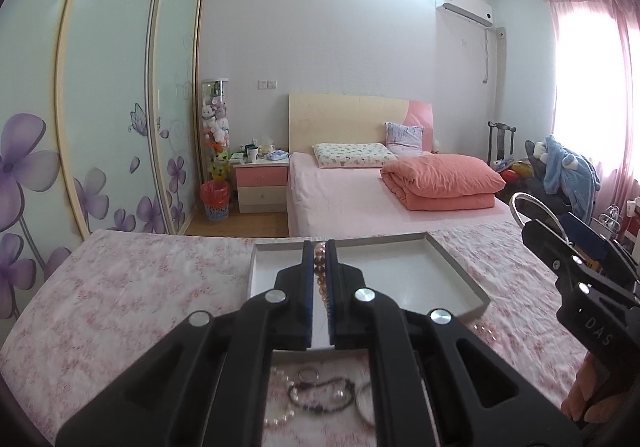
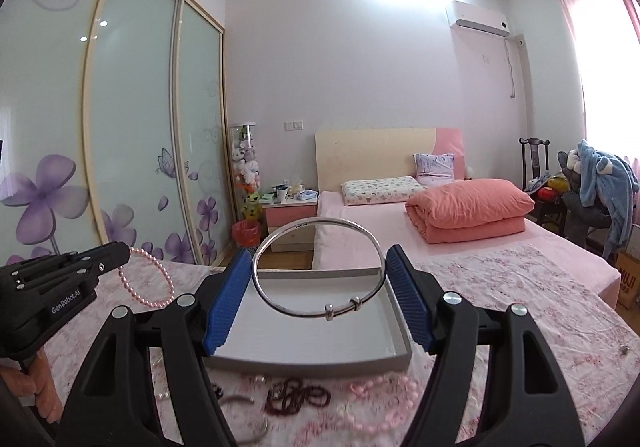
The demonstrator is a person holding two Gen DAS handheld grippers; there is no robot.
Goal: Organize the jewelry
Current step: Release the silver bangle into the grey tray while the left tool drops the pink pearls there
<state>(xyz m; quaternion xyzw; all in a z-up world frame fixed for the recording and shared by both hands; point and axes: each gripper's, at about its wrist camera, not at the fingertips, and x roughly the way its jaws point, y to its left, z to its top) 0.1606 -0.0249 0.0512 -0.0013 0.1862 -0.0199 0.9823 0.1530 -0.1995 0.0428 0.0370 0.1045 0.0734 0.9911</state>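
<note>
My left gripper (image 1: 319, 247) is shut on a pink pearl bracelet (image 1: 320, 267), held above the shallow grey tray (image 1: 460, 271). The bracelet also hangs from it in the right wrist view (image 2: 160, 279). My right gripper (image 2: 318, 259) grips a silver bangle (image 2: 320, 267) across its width, above the same tray (image 2: 312, 361). The bangle (image 1: 532, 207) and right gripper (image 1: 532, 231) show at the right of the left wrist view. More jewelry lies on the floral cloth before the tray: a dark bead bracelet (image 2: 298, 393), a pink bead string (image 2: 384, 399), pearls and rings (image 1: 316, 395).
The tray sits on a table with a pink floral cloth (image 2: 520, 287). Behind it are a pink bed (image 2: 460, 231) with a folded quilt, a nightstand (image 2: 290, 219), a sliding wardrobe (image 2: 120, 127) at left, and a chair with clothes (image 2: 600, 187) at right.
</note>
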